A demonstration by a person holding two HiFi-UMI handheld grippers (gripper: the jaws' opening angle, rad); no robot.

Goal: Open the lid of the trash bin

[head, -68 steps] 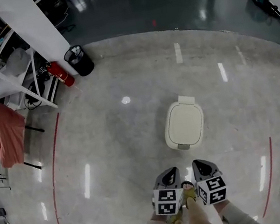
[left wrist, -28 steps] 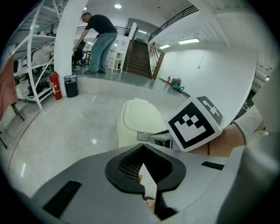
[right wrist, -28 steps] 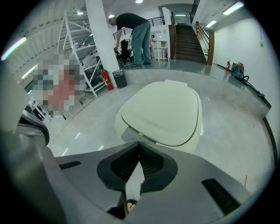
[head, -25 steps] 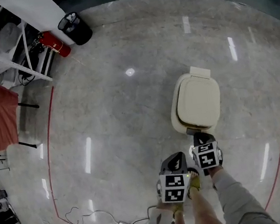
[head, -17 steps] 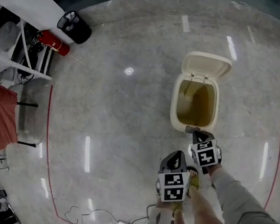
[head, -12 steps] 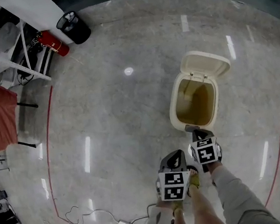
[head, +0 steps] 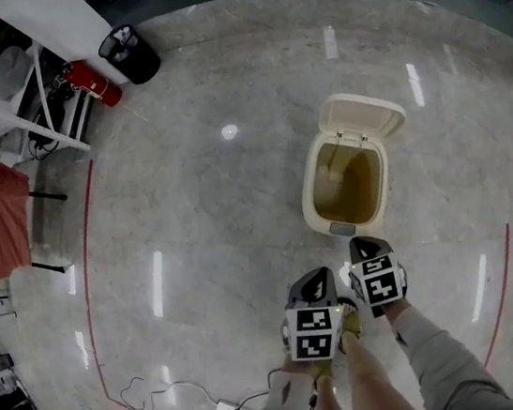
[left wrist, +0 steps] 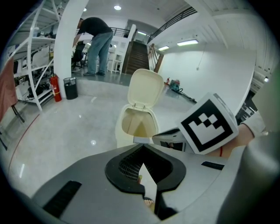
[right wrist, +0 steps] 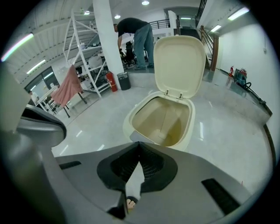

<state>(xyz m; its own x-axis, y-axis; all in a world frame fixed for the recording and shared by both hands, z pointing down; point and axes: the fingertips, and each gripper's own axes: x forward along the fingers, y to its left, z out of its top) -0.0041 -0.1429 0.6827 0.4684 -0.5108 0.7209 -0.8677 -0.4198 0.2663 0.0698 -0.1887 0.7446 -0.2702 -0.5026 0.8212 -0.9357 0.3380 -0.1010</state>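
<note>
- On a polished concrete floor, a cream trash bin (head: 311,203) stands just ahead of the person. Its lid (head: 361,116) is tipped up on the rear hinge, and the bare interior shows.
- Right gripper (head: 358,246) hangs near the bin's grey front tab (head: 341,229) but apart from it. Its jaws are drawn together at the tips with nothing between them.
- Left gripper (head: 315,282) hovers beside the right one, farther from the bin, likewise closed and empty.
- Judged from the raised lid, the opening looks done. Doing it well now means keeping both grippers clear of the rim and tab so nothing nudges the lid down, and checking that the lid rests fully back on its hinge.
</note>
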